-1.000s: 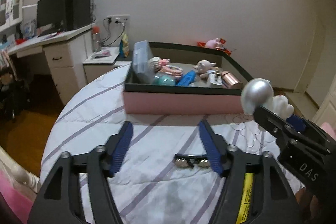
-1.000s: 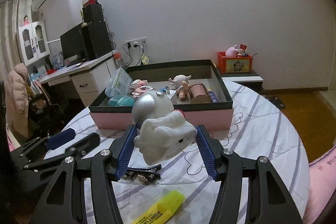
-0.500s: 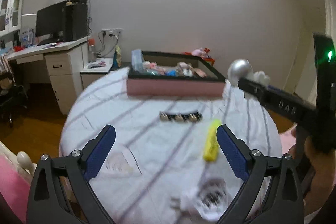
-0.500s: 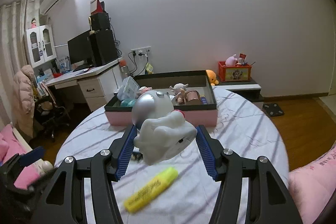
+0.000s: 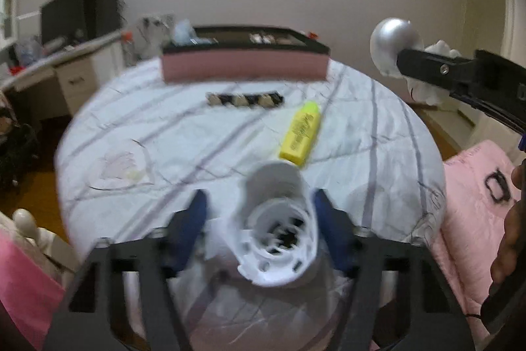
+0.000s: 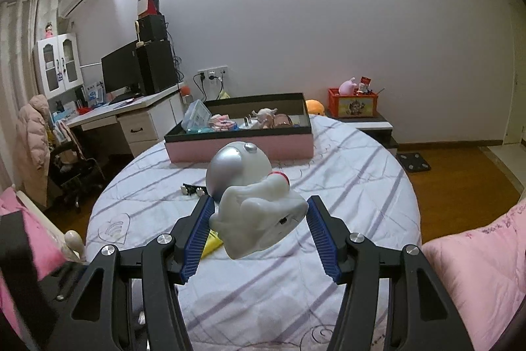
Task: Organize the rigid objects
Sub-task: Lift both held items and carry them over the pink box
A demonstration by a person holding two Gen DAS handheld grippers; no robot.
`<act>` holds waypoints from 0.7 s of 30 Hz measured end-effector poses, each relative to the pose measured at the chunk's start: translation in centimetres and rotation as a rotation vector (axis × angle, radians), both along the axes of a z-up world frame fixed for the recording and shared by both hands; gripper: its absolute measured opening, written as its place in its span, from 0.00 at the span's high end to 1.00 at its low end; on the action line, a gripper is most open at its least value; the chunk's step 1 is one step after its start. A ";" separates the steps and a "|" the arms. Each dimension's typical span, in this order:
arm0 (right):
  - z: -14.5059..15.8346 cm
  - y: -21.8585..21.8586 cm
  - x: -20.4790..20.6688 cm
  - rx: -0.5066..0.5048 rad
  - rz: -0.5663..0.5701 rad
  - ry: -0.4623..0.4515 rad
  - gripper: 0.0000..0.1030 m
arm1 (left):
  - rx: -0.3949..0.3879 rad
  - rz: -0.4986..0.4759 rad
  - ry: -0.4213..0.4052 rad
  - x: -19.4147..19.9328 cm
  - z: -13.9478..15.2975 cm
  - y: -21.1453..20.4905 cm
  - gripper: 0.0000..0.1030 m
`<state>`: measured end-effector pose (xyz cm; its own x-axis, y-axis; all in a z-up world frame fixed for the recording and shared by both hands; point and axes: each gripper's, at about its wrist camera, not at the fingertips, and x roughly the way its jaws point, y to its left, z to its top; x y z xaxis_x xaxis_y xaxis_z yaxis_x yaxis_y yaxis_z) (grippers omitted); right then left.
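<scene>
My right gripper (image 6: 258,219) is shut on a white astronaut toy (image 6: 259,219) with a silver helmet, held above the round table; the toy also shows in the left wrist view (image 5: 393,46). My left gripper (image 5: 261,222) has its blue pads either side of a white plastic cup-like piece (image 5: 277,226) at the table's near edge; the view is blurred, and contact is unclear. A yellow highlighter (image 5: 300,132) and a black hair clip (image 5: 245,98) lie mid-table. The pink-sided storage box (image 6: 240,148) with several small items stands at the far edge.
The round table wears a white striped cloth (image 6: 345,173). Pink bedding (image 6: 486,259) lies at the right, and more pink fabric at the left. A desk with a monitor (image 6: 121,76) stands at the back left. A red crate (image 6: 353,102) sits on a low shelf.
My left gripper pulled back from the box to the table's near edge and narrowed around the white piece. My right gripper drew back and higher, still holding the astronaut toy.
</scene>
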<state>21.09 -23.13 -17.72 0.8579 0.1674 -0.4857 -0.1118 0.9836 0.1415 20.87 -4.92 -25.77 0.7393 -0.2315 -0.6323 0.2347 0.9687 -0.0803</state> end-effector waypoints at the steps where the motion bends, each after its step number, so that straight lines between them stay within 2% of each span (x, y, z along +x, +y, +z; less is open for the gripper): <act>1: -0.1 -0.1 0.0 -0.001 0.000 0.001 0.42 | 0.000 -0.006 -0.005 0.1 0.0 0.0 0.41; 5: -0.1 -0.4 0.5 0.003 -0.002 0.001 0.42 | 0.012 0.002 -0.028 1.0 1.2 0.3 0.41; 12: -0.2 0.0 2.9 0.012 0.008 0.006 0.42 | 0.017 0.054 -0.124 4.4 5.3 1.6 0.41; 21: 1.7 1.2 8.2 -0.018 0.035 -0.022 0.42 | 0.023 0.076 -0.187 11.3 9.4 2.2 0.41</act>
<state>29.28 -21.95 -16.00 0.8621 0.1887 -0.4703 -0.1486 0.9814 0.1214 32.16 -2.70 -16.33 0.8589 -0.1576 -0.4873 0.1694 0.9853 -0.0200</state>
